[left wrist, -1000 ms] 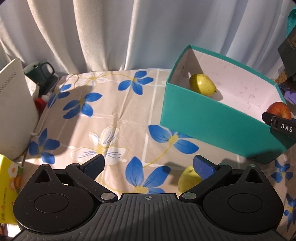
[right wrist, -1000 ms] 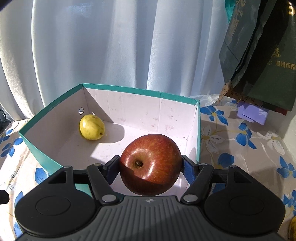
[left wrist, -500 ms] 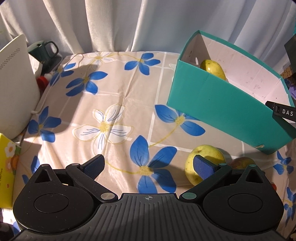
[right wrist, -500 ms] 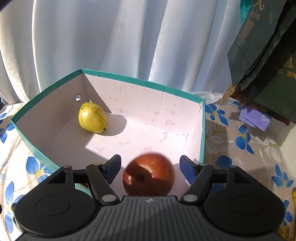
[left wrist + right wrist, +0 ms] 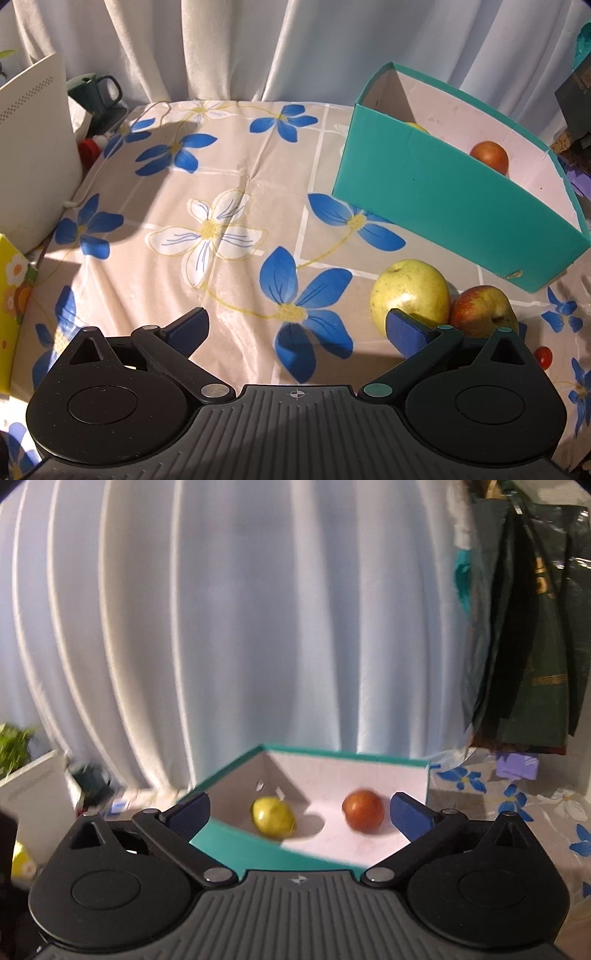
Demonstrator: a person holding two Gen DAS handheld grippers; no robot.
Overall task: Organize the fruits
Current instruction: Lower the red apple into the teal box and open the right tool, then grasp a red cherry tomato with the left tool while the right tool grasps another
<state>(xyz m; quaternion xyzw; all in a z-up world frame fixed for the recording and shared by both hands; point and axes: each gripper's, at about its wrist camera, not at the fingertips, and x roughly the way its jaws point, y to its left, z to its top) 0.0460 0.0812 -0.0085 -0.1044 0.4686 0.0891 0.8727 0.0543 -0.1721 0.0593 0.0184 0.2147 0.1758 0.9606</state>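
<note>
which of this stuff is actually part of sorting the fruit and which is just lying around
Part of the job: teal box, red apple, yellow pear, green apple, red-green apple.

Just lying about: dark mug, white device, yellow carton.

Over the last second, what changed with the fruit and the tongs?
The right tongs let go of the red apple, which now sits in the teal box beside the yellow pear, and pulled back open. The left tongs stayed open and neared the green apple.

white curtain point(image 5: 258, 627) | floral tablecloth point(image 5: 221, 184) | sunlit patches
</note>
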